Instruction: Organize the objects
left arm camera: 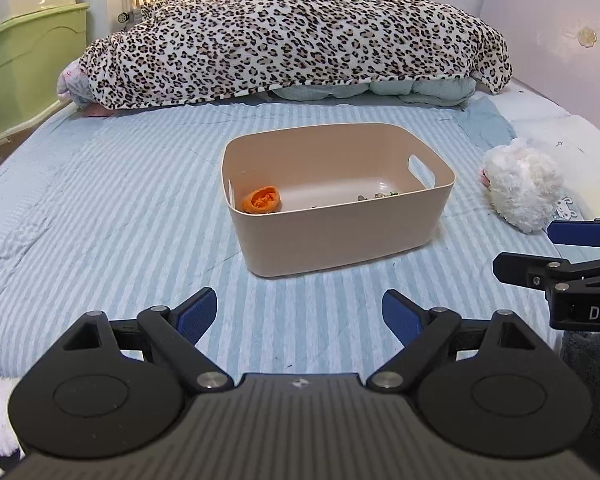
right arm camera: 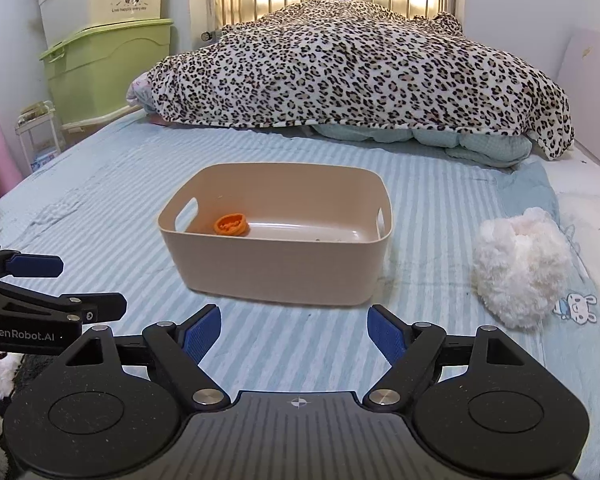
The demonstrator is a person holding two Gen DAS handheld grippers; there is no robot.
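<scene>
A beige plastic bin point(left arm camera: 340, 240) point(right arm camera: 276, 276) with handle cut-outs stands on the striped bed. An orange peel-like object point(left arm camera: 261, 200) point(right arm camera: 231, 224) lies in its left end, and small bits point(left arm camera: 380, 196) lie at its right end. A white fluffy plush toy point(left arm camera: 520, 184) point(right arm camera: 520, 268) lies on the bed to the bin's right. My left gripper point(left arm camera: 300, 316) is open and empty, short of the bin. My right gripper point(right arm camera: 294, 330) is open and empty, also short of the bin. Each gripper shows at the edge of the other's view, the right one point(left arm camera: 540, 248) and the left one point(right arm camera: 60, 284).
A leopard-print blanket point(left arm camera: 292, 36) point(right arm camera: 360, 68) is heaped over bedding at the far end of the bed. Green and cream storage boxes point(right arm camera: 104, 64) stand by the bed's left side. A wall point(left arm camera: 548, 40) runs along the right.
</scene>
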